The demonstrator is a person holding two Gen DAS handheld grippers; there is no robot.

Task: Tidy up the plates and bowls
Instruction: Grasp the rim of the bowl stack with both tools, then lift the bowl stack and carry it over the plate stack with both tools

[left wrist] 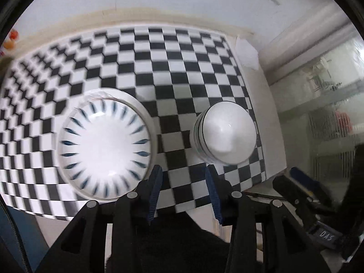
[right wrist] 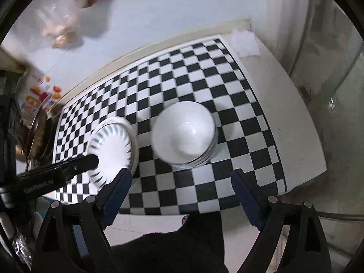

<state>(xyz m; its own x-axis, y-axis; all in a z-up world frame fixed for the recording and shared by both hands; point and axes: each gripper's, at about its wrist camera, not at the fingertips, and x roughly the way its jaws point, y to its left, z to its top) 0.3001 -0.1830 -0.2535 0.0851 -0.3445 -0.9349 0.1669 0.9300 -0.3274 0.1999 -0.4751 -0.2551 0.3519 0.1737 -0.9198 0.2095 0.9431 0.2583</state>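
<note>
Checkered cloth (left wrist: 182, 68) covers the table; two stacks sit on it, apart. Left stack – blue-dashed plate (left wrist: 104, 145) nested on a plain white plate (left wrist: 138, 107). Right stack – white bowls (left wrist: 227, 134) with dark rim lines, near the cloth's right edge. Left gripper (left wrist: 184, 175) hovers above the cloth between the stacks, jaws partly apart, nothing between them. Right gripper (right wrist: 182, 179) hangs just before the bowls – jaws wide, empty.
</note>
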